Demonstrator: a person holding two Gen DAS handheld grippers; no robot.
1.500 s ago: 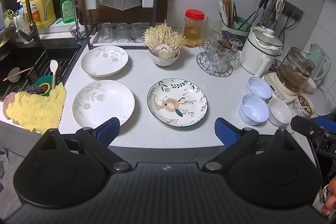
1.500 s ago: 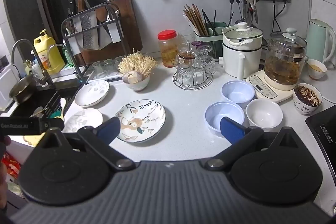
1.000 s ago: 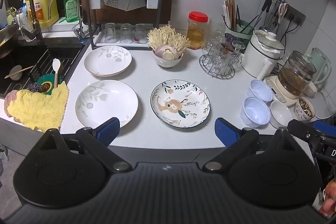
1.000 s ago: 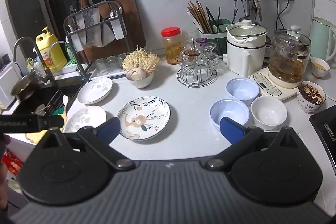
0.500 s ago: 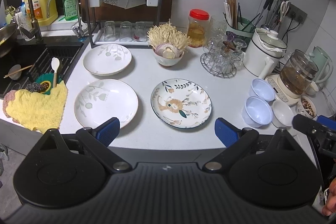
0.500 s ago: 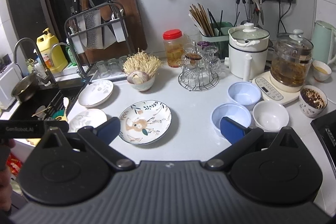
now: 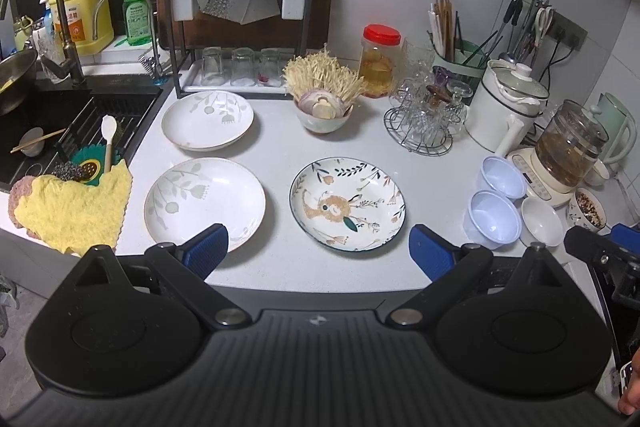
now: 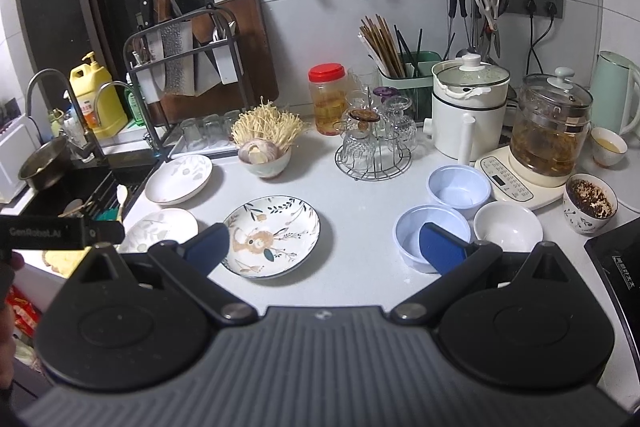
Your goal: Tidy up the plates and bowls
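Observation:
Three plates lie on the white counter: a far white plate, a near white plate, and a patterned deer plate. To the right stand two pale blue bowls and a small white bowl. My left gripper hovers open above the counter's front edge, with the deer plate ahead between its fingers. My right gripper is open too, held back from the counter between the deer plate and the near blue bowl.
A sink with a yellow cloth lies at left. A knife rack, a bowl of mushrooms, a glass rack, a white pot, a kettle on its base and a filled cup line the back and right.
Both grippers drifted only slightly, with small shifts in view; they stay open and nothing on the counter has moved.

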